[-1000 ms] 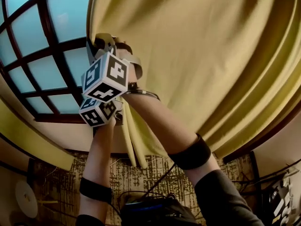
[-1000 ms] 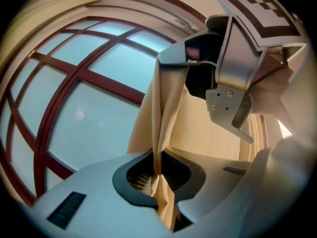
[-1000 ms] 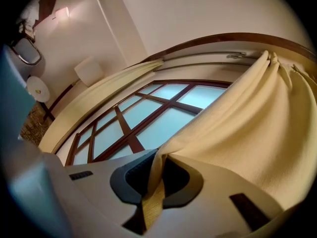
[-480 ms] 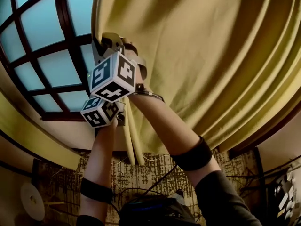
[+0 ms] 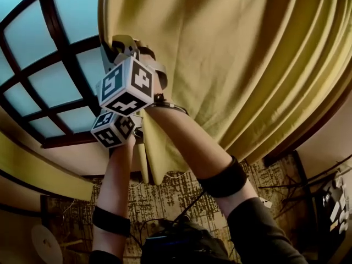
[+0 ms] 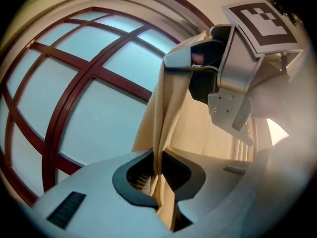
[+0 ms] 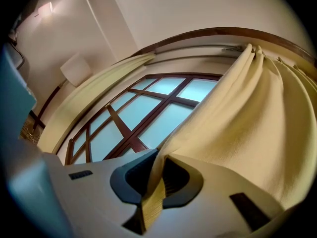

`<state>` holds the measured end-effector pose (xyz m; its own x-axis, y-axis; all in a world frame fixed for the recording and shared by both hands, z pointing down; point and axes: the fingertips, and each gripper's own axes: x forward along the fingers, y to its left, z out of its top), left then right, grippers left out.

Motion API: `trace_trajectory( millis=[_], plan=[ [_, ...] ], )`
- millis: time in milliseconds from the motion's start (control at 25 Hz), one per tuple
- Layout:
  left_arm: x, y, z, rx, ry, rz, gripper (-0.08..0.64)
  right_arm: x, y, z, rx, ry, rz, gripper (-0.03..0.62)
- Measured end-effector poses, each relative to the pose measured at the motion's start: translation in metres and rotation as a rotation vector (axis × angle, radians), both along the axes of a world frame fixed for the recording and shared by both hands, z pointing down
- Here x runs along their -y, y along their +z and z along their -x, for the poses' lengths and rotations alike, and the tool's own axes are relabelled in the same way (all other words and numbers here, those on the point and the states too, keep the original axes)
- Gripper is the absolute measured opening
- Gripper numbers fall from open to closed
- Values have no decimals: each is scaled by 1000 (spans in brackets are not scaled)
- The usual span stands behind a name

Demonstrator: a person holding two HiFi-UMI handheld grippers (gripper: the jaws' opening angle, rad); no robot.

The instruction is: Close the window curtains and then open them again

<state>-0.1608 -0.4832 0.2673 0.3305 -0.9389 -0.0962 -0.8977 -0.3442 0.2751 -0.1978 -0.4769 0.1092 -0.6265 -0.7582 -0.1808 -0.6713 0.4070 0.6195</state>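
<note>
Head view: right claw [image 7: 158,173] and, just below it, left claw [image 6: 157,170] each clamp the curtain [image 5: 231,54] edge (its left one), beside the window [image 5: 52,81].

The curtain [image 5: 236,59] hides the window's [image 5: 49,76] right part; dim floor clutter [image 5: 190,205], perhaps cables, is indistinct.

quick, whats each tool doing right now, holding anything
left tool: closed, gripping the edge of the yellow curtain.
right tool: closed, gripping the same curtain edge, higher up.
</note>
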Motion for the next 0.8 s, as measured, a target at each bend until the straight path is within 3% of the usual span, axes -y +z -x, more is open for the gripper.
trace_trajectory(
  millis=[520, 800],
  plan=[
    [-13, 2, -13, -11, -6, 2, 12, -16, 2, -11, 11, -23, -20, 32],
    [-16, -4, 15, 5, 35, -15, 11, -15, -6, 19, 2, 25, -52, 31]
  ],
)
